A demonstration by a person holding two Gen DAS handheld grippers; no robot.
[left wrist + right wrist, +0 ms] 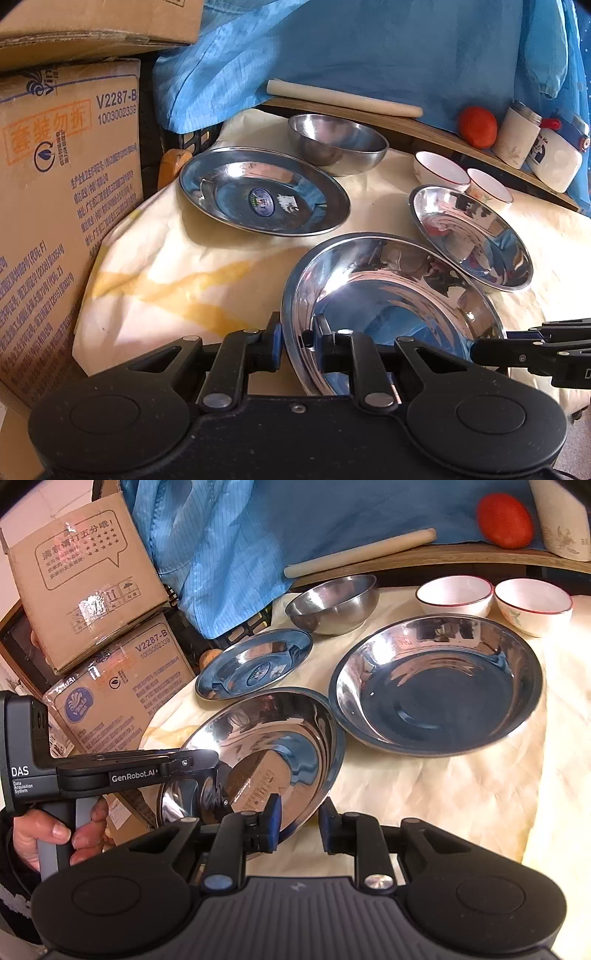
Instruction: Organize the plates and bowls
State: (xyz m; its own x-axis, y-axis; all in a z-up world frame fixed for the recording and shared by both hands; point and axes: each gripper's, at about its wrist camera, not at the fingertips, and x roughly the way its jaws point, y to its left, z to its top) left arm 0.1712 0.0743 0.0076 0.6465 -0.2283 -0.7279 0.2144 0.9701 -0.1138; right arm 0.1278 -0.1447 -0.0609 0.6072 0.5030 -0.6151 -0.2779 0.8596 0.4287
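My left gripper (298, 341) is shut on the near rim of a large steel plate (391, 295) and holds it tilted above the cloth; the plate also shows in the right wrist view (266, 746). My right gripper (299, 821) is open, its fingers either side of that plate's opposite rim, not closed on it. A second steel plate (436, 683) lies to the right, also seen in the left wrist view (472, 236). A third plate with a sticker (262, 192) lies at the back left. A steel bowl (336, 142) and two white bowls (439, 171) (489, 186) stand behind.
Stacked cardboard boxes (55, 184) stand close on the left. A blue cloth (369, 48) hangs behind. A wooden shelf (424, 129) at the back carries a rolling pin (343, 98), an orange-red fruit (477, 127) and jars (517, 133). The table has a cream cover (184, 280).
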